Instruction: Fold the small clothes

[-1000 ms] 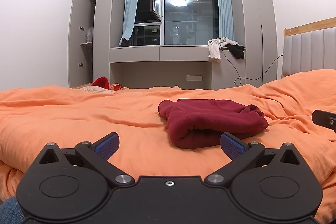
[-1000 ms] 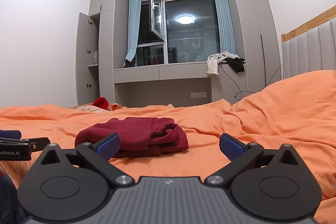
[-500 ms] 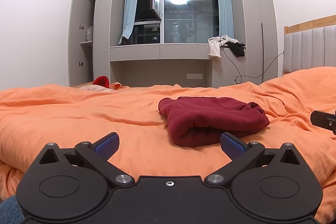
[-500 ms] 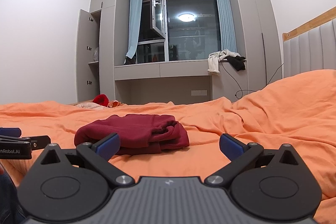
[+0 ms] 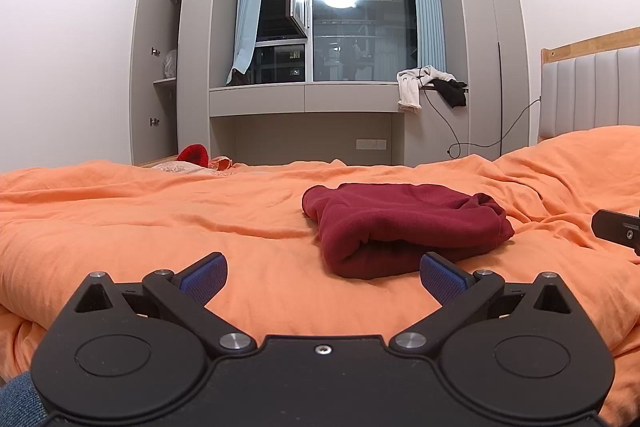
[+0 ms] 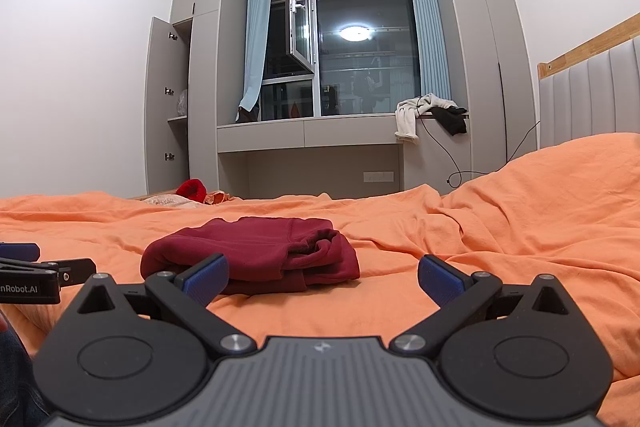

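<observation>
A dark red garment (image 5: 404, 227) lies folded into a thick bundle on the orange bedcover (image 5: 140, 219). In the left wrist view it sits ahead and to the right of my left gripper (image 5: 322, 273), which is open with nothing between its blue pads (image 5: 204, 275). In the right wrist view the same garment (image 6: 256, 253) lies ahead and to the left of my right gripper (image 6: 322, 275), which is also open and empty. Each gripper shows at the edge of the other's view, the right one (image 5: 618, 233) and the left one (image 6: 36, 277). Neither touches the garment.
More small clothes, a red piece (image 5: 194, 154) and pale ones, lie at the bed's far edge. Beyond stand a grey wardrobe with an open door (image 5: 154, 67), a window ledge with draped clothes (image 5: 424, 83), and a padded headboard (image 5: 588, 95) on the right.
Both grippers have tilted slightly upward and eased back, so the garment sits a little lower and smaller in the right view. Jaws stay open; the garment has not moved.
</observation>
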A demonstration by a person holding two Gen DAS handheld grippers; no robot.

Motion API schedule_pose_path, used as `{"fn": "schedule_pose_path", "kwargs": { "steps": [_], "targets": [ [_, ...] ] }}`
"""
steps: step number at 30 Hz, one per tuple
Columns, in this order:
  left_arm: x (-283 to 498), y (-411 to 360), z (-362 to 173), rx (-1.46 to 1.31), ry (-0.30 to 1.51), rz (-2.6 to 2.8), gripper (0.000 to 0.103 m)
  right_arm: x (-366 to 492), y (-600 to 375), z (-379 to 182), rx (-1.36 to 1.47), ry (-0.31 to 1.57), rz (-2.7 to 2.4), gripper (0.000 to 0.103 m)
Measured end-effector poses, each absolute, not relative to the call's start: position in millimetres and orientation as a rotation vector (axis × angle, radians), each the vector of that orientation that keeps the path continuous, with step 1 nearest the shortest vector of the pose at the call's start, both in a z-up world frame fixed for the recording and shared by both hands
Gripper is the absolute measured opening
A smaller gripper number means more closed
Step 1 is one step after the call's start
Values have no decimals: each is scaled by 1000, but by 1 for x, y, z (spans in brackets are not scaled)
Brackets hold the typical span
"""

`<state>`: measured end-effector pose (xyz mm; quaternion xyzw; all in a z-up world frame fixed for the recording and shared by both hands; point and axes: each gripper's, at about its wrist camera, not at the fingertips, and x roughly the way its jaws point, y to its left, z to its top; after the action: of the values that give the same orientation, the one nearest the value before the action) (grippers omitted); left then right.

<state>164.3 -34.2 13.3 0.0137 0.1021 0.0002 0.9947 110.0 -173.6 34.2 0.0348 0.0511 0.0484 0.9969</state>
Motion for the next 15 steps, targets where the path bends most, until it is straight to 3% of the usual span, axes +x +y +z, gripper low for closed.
{"fn": "schedule_pose_path", "kwargs": {
  "steps": [15],
  "targets": [
    [168, -36, 8, 45, 229, -17, 102, 110, -173, 34, 69, 103, 98, 103]
  ]
}}
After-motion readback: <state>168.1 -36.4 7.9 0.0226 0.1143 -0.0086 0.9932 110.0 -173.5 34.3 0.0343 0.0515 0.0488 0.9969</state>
